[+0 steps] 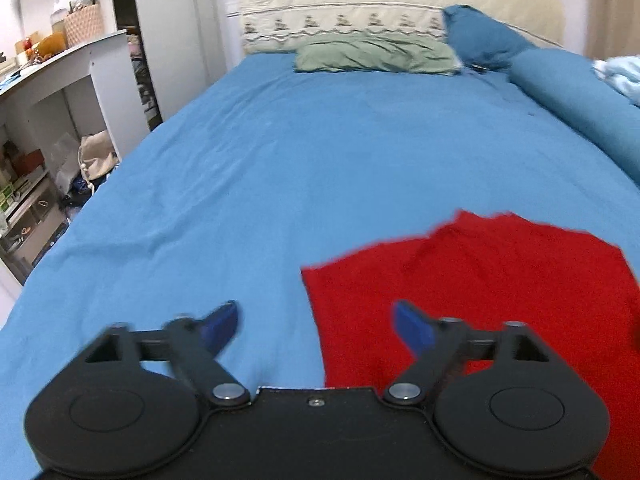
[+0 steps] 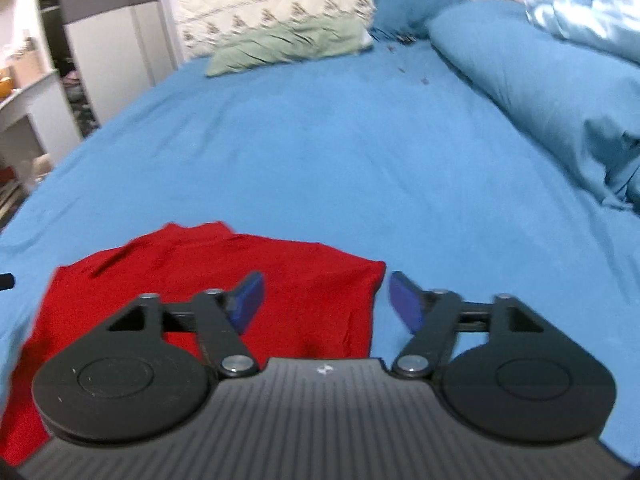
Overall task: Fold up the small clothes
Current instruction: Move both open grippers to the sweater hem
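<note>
A small red garment (image 1: 480, 276) lies flat on the blue bed sheet (image 1: 280, 168), near the bed's front edge. My left gripper (image 1: 316, 326) is open and empty above the garment's left edge. In the right wrist view the same red garment (image 2: 200, 280) lies at lower left. My right gripper (image 2: 326, 300) is open and empty above the garment's right edge, its left fingertip (image 2: 250, 296) over the red cloth and the right one over the sheet.
A green pillow (image 1: 376, 56) and a blue pillow (image 1: 484, 36) lie at the headboard. A rolled blue duvet (image 2: 540, 88) runs along the right side. White shelves (image 1: 52, 112) with clutter stand left of the bed.
</note>
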Demonstrator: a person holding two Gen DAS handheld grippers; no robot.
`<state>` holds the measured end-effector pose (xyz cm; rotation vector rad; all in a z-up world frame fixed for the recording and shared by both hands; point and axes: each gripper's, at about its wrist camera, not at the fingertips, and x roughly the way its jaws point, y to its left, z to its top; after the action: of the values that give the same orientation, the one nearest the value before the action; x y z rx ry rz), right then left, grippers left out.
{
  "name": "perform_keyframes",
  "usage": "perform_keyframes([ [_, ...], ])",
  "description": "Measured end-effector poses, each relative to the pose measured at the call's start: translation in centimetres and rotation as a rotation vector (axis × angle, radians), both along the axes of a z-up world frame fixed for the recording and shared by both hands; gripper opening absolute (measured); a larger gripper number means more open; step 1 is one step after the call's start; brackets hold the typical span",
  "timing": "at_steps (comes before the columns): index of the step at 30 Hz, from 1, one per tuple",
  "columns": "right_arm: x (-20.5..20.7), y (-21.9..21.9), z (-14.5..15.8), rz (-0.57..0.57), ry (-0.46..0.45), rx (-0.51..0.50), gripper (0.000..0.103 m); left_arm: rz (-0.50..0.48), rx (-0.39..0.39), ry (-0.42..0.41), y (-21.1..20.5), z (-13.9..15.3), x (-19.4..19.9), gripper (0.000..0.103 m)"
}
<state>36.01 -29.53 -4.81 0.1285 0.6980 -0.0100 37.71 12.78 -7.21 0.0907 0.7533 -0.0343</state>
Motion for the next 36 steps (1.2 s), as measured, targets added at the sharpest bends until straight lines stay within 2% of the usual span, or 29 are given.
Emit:
perform_keyframes([
  [3, -3.6, 0.3, 1.7, 0.052, 0.004, -0.008, 0.096, -0.036, -0.022, 0.031, 0.2, 0.2, -4.5, 0.095],
  [7, -8.6, 0.3, 1.9, 0.079, 0.045, -0.020, 0.096, -0.058, -0.025, 0.059, 0.9, -0.9, -10.1, 0.095],
  [9, -11.1, 0.0, 1.3, 0.088, 0.071, -0.013, 0.096, -0.051, -0.037, 0.070, 1.4, -1.5, -12.8, 0.094],
  [12, -16.3, -0.2, 0.3, 0.088, 0.094, -0.009, 0.096, -0.035, -0.096, 0.092, 2.4, -2.2, -16.7, 0.090],
  [16, -22.8, 0.0, -1.4, 0.078, 0.135, 0.021, 0.095, -0.023, -0.090, 0.085, 2.4, -2.5, -22.5, 0.086],
  [18, -25.8, 0.4, -2.1, 0.073, 0.150, 0.035, 0.094, -0.020, -0.109, 0.110, 2.5, -2.9, -24.6, 0.086],
  [19, -27.2, 0.5, -2.4, 0.071, 0.159, 0.047, 0.094, -0.012, -0.117, 0.124, 2.4, -3.3, -25.8, 0.082],
  [23, -31.1, 1.5, -3.5, 0.062, 0.206, 0.058, 0.094, -0.012, -0.141, 0.190, 2.2, -4.9, -28.5, 0.069],
  [30, -35.2, 3.1, -6.0, 0.017, 0.260, 0.038, 0.092, 0.005, -0.161, 0.222, 1.4, -7.5, -30.9, 0.063],
  [32, -35.8, 3.4, -6.7, 0.004, 0.271, 0.032, 0.088, 0.011, -0.162, 0.222, 1.4, -8.3, -31.3, 0.059],
  [36, -36.2, 3.5, -7.9, -0.018, 0.286, 0.049, 0.079, 0.003, -0.151, 0.225, 0.9, -9.5, -31.4, 0.058],
])
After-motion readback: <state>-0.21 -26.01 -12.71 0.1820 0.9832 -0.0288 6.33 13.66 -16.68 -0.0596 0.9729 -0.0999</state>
